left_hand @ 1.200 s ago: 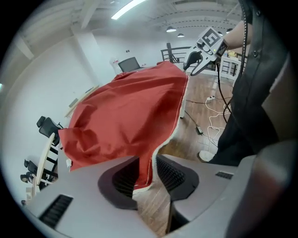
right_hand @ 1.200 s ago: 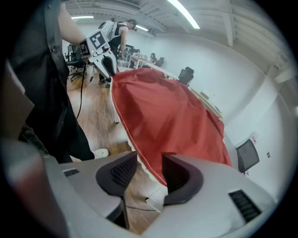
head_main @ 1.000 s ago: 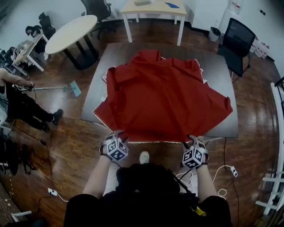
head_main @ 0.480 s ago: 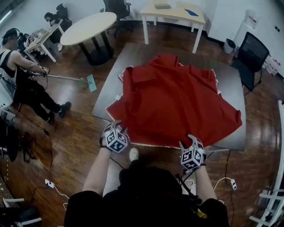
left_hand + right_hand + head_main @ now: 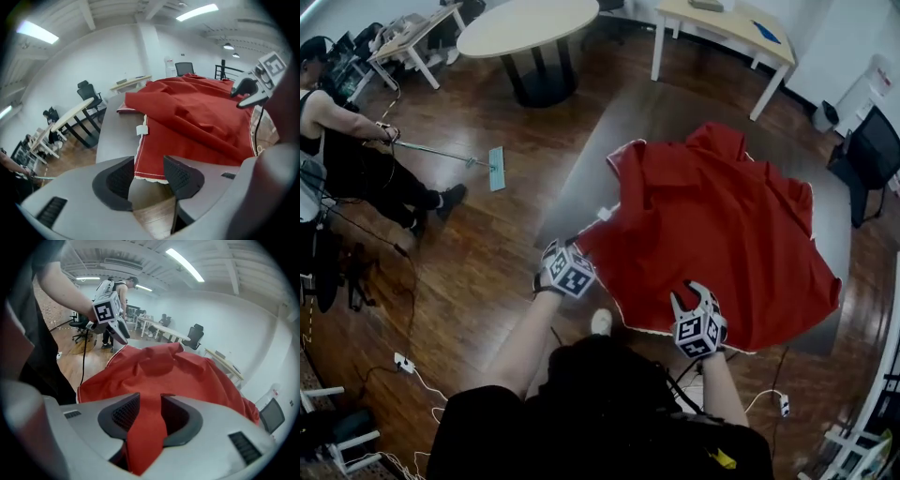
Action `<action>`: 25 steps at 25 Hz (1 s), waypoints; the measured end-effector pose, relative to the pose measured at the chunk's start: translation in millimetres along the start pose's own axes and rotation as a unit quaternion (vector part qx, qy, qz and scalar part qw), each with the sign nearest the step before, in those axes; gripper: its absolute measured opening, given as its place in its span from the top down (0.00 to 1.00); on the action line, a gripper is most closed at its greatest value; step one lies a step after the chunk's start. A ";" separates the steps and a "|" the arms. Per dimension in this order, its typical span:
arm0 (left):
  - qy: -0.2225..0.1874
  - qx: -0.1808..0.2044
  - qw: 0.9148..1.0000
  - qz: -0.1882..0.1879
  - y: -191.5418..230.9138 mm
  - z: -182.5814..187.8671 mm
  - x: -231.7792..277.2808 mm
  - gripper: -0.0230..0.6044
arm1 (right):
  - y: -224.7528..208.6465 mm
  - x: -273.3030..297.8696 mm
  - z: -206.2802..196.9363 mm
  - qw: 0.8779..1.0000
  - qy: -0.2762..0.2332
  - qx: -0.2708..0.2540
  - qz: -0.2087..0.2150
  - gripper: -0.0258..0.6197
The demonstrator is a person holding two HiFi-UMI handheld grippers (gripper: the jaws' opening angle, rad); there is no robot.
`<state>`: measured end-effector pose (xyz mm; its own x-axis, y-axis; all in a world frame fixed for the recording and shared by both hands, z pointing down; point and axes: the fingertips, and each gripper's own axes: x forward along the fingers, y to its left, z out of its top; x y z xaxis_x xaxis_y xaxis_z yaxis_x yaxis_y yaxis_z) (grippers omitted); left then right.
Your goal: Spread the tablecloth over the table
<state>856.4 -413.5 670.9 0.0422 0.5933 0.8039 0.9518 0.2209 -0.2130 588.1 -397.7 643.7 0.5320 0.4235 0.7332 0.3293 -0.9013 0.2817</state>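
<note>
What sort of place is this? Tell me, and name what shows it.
Most likely an open office or workroom: a round meeting table, a light desk, a black office chair and ceiling strip lights.

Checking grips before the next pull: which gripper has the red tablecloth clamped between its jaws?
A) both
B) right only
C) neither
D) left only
B: the tablecloth runs pinched between the jaws of the right gripper, while the jaws of the left gripper, which have just been opening, stand apart and clamp nothing.
</note>
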 end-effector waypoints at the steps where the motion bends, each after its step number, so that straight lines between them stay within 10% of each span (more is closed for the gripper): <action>1: 0.005 -0.018 1.000 -0.011 1.9 1.9 5.7 0.61 | 2.9 6.3 1.8 1.000 0.005 0.008 0.001 0.73; 13: 0.062 -0.119 0.989 -0.055 7.2 -3.1 43.2 0.51 | 0.8 26.5 12.0 0.999 0.005 0.045 0.001 0.73; 18: 0.056 -0.106 0.993 -0.018 15.3 -2.2 43.4 0.91 | -1.9 29.4 -0.7 0.998 0.011 0.052 0.013 0.77; 25: 0.071 -0.173 0.982 0.017 48.8 -34.3 25.0 0.93 | 0.3 44.7 0.2 0.999 0.024 0.023 0.040 0.77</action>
<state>914.4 -414.5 699.7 0.0936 0.4768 0.8740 0.9944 -0.0877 -0.0586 612.2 -379.1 676.5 0.5208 0.3444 0.7811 0.3232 -0.9265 0.1930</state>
